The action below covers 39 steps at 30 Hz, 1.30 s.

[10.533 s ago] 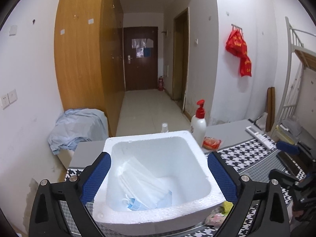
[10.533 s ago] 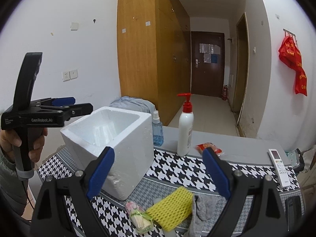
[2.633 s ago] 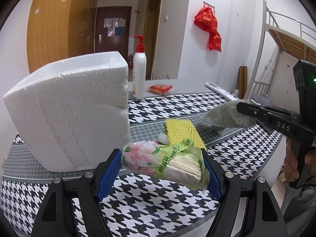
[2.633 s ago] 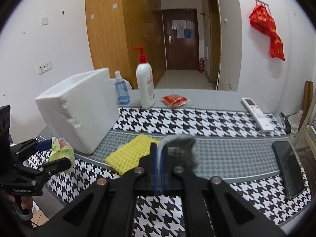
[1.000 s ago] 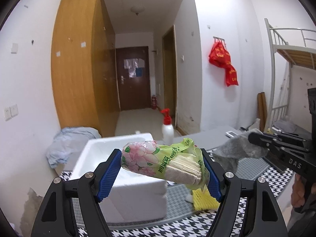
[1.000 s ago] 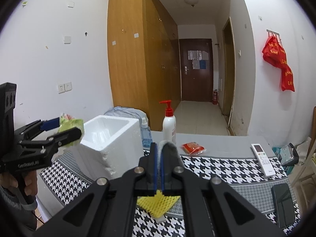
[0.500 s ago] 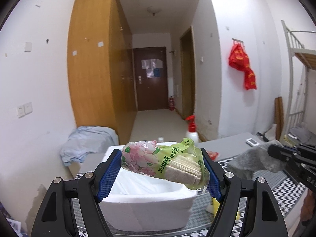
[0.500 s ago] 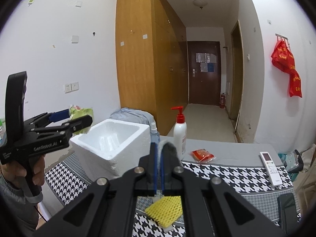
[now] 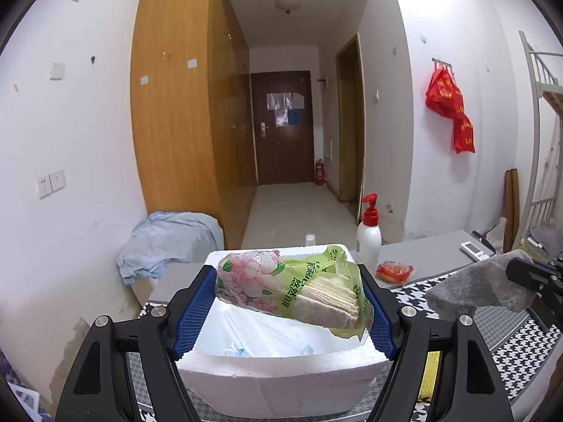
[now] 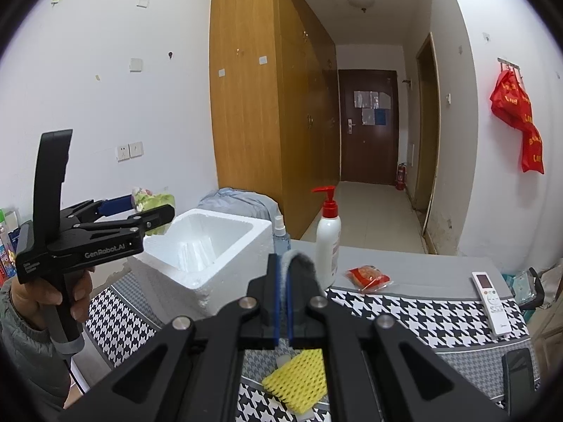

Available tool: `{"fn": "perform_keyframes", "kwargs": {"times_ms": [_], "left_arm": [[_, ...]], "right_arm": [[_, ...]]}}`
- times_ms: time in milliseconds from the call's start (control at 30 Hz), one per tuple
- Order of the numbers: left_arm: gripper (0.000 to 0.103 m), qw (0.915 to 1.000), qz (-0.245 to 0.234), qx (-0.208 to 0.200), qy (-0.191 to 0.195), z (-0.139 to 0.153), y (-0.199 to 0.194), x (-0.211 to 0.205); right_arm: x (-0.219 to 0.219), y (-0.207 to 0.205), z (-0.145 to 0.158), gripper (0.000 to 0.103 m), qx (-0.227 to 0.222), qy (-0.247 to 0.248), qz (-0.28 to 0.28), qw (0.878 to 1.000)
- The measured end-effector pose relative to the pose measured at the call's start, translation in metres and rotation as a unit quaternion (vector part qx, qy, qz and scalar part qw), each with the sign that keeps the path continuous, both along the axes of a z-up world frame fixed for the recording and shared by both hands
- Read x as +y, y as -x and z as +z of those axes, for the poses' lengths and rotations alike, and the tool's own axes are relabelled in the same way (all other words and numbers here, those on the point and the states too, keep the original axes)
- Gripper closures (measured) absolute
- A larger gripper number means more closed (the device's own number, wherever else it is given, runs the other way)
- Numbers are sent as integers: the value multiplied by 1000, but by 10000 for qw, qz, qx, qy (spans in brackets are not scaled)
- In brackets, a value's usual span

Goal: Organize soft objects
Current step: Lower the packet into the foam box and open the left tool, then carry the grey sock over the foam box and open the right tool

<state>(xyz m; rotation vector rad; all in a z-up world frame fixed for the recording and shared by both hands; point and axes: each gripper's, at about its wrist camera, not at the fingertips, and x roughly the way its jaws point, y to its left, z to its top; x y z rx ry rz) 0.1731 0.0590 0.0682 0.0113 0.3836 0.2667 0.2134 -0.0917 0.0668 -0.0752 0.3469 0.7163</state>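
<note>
Two soft things are in the air at once, and the step in hand looks like dropping the first into the white foam box [image 9: 281,383] at the left end of the houndstooth-patterned table [image 10: 422,316]. Furthest left, the left gripper [image 9: 292,302] has its blue pads spread wide and pressed on both ends of the green flower-printed plastic pack of cotton pads [image 9: 288,288], which hangs over the box's open top, where some pale blue and white items already lie inside. To do this well, I would bring the pack lower into the cavity before parting the jaws, so it does not catch on the thick rim and tip out. Further right, the right gripper [image 10: 283,302] is pinched narrow on the grey felt-like cloth [image 10: 302,263], held above the table near the box; it should wait clear until the left gripper is out. Near the table's front edge, the yellow foam-mesh sleeve [image 10: 299,383] lies unpicked.
</note>
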Motion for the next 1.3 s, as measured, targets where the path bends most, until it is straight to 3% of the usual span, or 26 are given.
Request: {"fn": "perform_keyframes", "kwargs": {"times_ms": [133, 267, 367, 1300], "left_arm": [[24, 9999, -18, 118, 76, -4, -7, 7], [9, 9999, 4, 148, 80, -7, -10, 13], [5, 9999, 53, 147, 72, -8, -10, 16], [3, 9991, 393, -107, 70, 1, 29, 45]], "right_arm": [[3, -3, -1, 98, 24, 38, -11, 10000], [7, -6, -2, 98, 56, 84, -18, 9999], [10, -7, -2, 98, 80, 101, -24, 9999], [53, -4, 34, 98, -394, 321, 227, 9984]]}}
